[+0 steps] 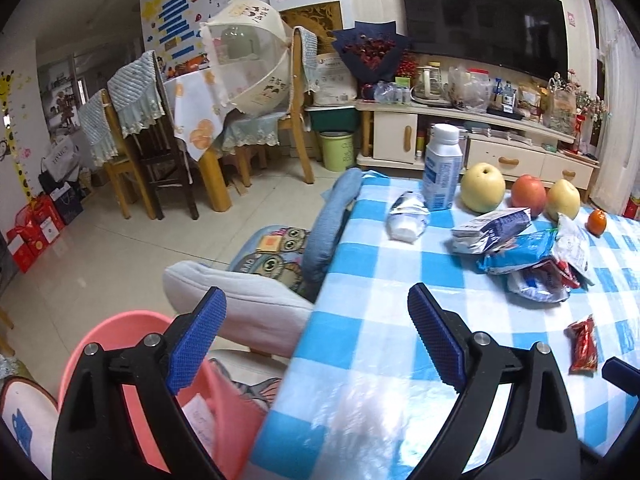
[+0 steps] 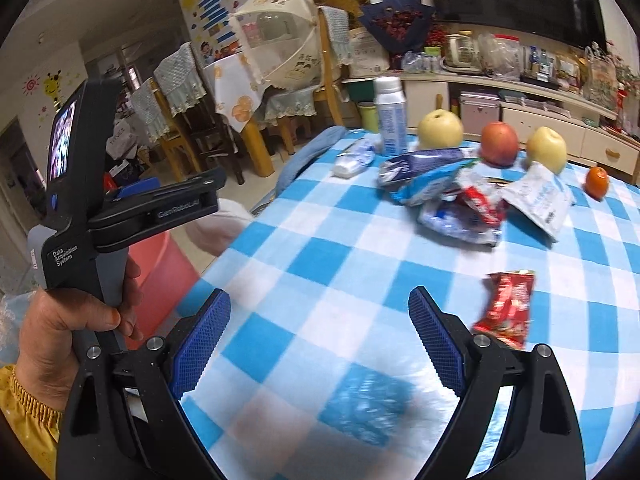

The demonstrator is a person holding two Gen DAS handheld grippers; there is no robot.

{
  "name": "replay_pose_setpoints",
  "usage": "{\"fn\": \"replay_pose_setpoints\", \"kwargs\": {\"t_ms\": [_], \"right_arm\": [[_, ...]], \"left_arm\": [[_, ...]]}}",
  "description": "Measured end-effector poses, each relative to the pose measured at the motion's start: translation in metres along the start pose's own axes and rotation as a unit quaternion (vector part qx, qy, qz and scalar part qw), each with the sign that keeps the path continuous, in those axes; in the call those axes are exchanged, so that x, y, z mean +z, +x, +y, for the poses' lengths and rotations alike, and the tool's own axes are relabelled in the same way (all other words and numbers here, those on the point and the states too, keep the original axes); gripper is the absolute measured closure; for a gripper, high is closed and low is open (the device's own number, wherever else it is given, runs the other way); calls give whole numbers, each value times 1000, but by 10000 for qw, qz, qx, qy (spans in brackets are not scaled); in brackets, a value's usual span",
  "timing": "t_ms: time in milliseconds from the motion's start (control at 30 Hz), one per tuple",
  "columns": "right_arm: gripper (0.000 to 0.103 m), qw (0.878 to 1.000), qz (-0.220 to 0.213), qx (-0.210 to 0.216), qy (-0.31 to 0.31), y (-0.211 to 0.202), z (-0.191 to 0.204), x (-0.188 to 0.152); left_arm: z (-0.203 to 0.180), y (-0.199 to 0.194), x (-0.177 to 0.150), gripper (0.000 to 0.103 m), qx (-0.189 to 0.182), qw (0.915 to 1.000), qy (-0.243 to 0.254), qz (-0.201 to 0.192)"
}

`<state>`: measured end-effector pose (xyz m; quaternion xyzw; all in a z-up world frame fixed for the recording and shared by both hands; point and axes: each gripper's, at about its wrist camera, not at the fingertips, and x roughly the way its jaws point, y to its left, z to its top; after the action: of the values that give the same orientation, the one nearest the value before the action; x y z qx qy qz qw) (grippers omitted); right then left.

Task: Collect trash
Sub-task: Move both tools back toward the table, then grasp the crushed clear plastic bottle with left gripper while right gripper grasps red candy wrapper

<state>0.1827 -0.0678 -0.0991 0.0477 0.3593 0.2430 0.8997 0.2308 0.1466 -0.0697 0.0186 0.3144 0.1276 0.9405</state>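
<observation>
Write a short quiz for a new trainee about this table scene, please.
1. True or false: the right claw holds the small red foil wrapper.
2. How many round fruits stand behind the crumpled blue and white wrappers?
3. What stands upright beside the large yellow pear: A) white plastic bottle, B) a glass cup, C) a metal can?

Key: 1. False, both claws are open and empty. 2. Four. 3. A.
</observation>
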Motion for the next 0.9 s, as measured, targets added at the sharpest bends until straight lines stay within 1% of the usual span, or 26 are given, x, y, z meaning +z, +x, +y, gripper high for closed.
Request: {"fn": "replay_pose_setpoints", "kwargs": {"t_ms": [100, 167, 233, 333, 400, 533, 733, 833, 900], "right_arm": [[13, 9998, -16, -150, 87, -3, -22, 2], [13, 9996, -12, -241, 147, -3, -38, 3], [13, 9992, 21, -327, 231, -2, -56, 3], [13, 9984, 160, -439, 304, 2, -79, 4], [13, 9979, 280, -488, 305, 6, -90, 4], [13, 9969, 498, -458, 402, 13, -115, 2], [13, 9933, 798, -486, 681, 26, -146, -2], [13, 9919, 915, -427, 773, 32, -153, -6], [13, 9922, 919, -443, 717, 35, -152, -7]], "left_arm": [[-13, 12, 4, 10, -188, 9998, -30, 31], [-25, 24, 9, 10, -349, 9994, 44, 64], [-38, 40, 15, 10, -416, 9989, 171, 112], [-56, 73, 24, 10, -603, 9971, 316, 338], [-63, 91, 30, 10, -724, 9957, 413, 412], [-83, 136, 44, 10, -887, 9916, 712, 615], [-109, 190, 62, 10, -962, 9854, 1079, 897], [-112, 211, 68, 11, -973, 9844, 1015, 1056], [-113, 221, 71, 11, -1001, 9843, 955, 1098]]}}
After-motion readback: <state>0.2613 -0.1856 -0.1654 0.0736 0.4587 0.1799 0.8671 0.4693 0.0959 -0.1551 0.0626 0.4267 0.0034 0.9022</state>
